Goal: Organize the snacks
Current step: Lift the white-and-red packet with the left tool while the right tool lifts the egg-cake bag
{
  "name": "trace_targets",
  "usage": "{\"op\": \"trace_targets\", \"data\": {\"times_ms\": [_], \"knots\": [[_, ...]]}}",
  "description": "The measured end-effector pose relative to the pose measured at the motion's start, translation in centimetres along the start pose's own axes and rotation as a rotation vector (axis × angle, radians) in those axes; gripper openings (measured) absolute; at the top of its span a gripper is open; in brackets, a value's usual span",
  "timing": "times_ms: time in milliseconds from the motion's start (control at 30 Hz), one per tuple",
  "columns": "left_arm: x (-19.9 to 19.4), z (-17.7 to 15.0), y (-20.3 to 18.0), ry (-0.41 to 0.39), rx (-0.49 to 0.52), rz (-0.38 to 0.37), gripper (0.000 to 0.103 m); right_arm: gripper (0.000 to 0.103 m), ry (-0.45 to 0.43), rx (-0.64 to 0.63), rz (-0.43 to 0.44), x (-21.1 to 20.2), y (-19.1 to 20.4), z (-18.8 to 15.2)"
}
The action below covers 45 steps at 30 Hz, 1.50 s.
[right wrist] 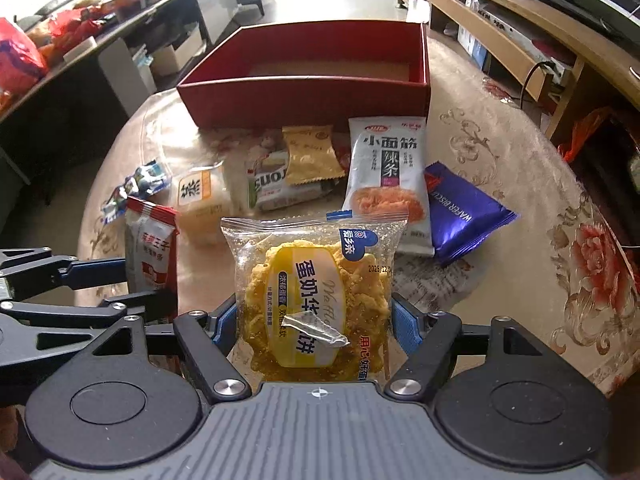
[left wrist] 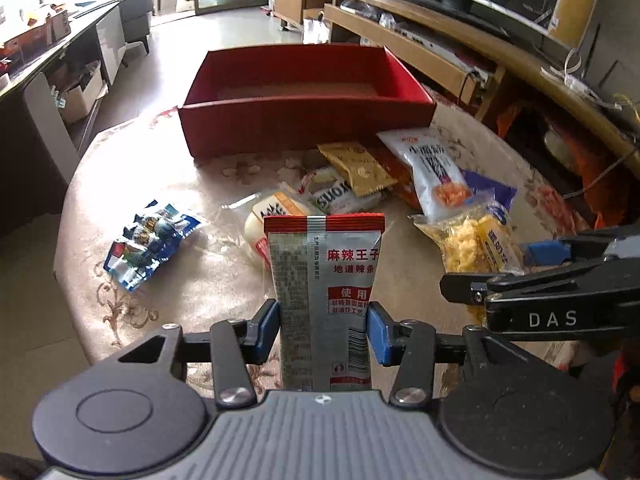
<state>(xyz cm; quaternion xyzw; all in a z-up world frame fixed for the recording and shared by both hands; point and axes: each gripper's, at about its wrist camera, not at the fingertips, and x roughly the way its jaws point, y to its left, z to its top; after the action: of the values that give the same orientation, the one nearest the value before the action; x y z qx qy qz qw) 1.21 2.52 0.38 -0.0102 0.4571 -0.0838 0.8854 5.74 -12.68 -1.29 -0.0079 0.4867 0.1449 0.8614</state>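
Note:
My left gripper (left wrist: 323, 320) is shut on a silver and red spicy strip packet (left wrist: 326, 292), held upright above the table. My right gripper (right wrist: 314, 324) is shut on a clear packet of yellow waffle biscuits (right wrist: 316, 300). The open red box (left wrist: 304, 100) stands at the far side of the table, its floor bare where I can see it; it also shows in the right wrist view (right wrist: 308, 92). Between grippers and box lie loose snacks: a white noodle-strip packet (right wrist: 386, 176), a gold packet (right wrist: 310, 156), a purple wafer packet (right wrist: 464, 220) and a blue and white packet (left wrist: 152, 244).
The round table (right wrist: 500, 152) has a floral cloth. A wooden TV stand (left wrist: 440, 32) runs along the right. A dark desk with clutter (right wrist: 60, 32) stands at the left. The right gripper's fingers (left wrist: 540, 280) reach into the left wrist view at the right.

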Motion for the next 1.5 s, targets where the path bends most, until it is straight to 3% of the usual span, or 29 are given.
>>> {"op": "trace_targets", "data": {"times_ms": [200,233,267,300,433,500,600,700,733,833,867,1000,1033,1100,1200,1300,1367,1500], "knots": [[-1.0,1.2,-0.1,-0.053,-0.012,-0.017,0.044,0.079,-0.042,0.016,0.006,-0.7,-0.3,0.6],[-1.1,1.5,-0.2,-0.059,-0.013,-0.02,0.041,0.079,-0.049,0.018,0.005,-0.8,-0.4,0.8],[-1.1,1.8,-0.2,-0.065,-0.015,-0.03,0.024,0.079,-0.057,0.022,0.005,-0.9,-0.5,1.0],[-1.1,2.1,-0.2,-0.063,-0.02,-0.043,0.02,0.079,-0.066,0.028,0.005,-1.0,-0.6,1.3],[-0.6,3.4,-0.2,-0.075,-0.02,-0.021,0.02,0.079,-0.091,0.044,0.003,-1.1,-1.0,2.3],[0.2,3.4,0.3,-0.037,-0.04,-0.048,0.02,0.079,-0.094,0.047,-0.009,-0.9,-1.2,2.5],[2.2,2.9,1.2,0.037,-0.11,-0.032,0.026,0.079,-0.08,0.05,-0.003,-0.5,-1.3,2.6],[3.7,2.1,1.6,0.104,-0.206,-0.068,0.032,0.079,-0.071,0.043,-0.004,-0.3,-1.3,2.5],[3.9,1.7,1.3,0.112,-0.218,-0.066,0.037,0.079,-0.068,0.045,-0.001,-0.3,-1.4,2.4],[4.3,1.1,-0.5,0.104,-0.22,-0.032,0.067,0.079,-0.071,0.055,-0.003,-0.6,-1.8,2.3],[4.5,1.1,-1.2,0.098,-0.217,-0.014,0.071,0.079,-0.074,0.061,-0.003,-0.7,-2.1,2.3],[5.8,1.6,-3.4,0.074,-0.187,0.083,0.073,0.079,-0.081,0.08,0.0,-1.2,-2.9,2.0],[6.2,1.7,-3.5,0.077,-0.194,0.092,0.071,0.079,-0.082,0.08,0.0,-1.3,-3.0,1.9],[6.8,1.7,-3.5,0.1,-0.196,0.099,0.053,0.079,-0.08,0.079,0.001,-1.3,-3.1,1.9],[7.1,1.3,-3.3,0.129,-0.193,0.094,0.048,0.079,-0.082,0.077,0.001,-1.4,-3.3,1.9],[6.9,1.1,-3.6,0.132,-0.161,0.099,0.037,0.079,-0.086,0.078,0.001,-1.4,-3.3,1.9],[6.9,1.1,-3.4,0.141,-0.171,0.072,0.018,0.079,-0.088,0.077,0.001,-1.4,-3.3,1.9],[6.8,1.3,-3.4,0.147,-0.155,0.062,0.018,0.079,-0.089,0.081,-0.002,-1.4,-3.3,1.8]]}}
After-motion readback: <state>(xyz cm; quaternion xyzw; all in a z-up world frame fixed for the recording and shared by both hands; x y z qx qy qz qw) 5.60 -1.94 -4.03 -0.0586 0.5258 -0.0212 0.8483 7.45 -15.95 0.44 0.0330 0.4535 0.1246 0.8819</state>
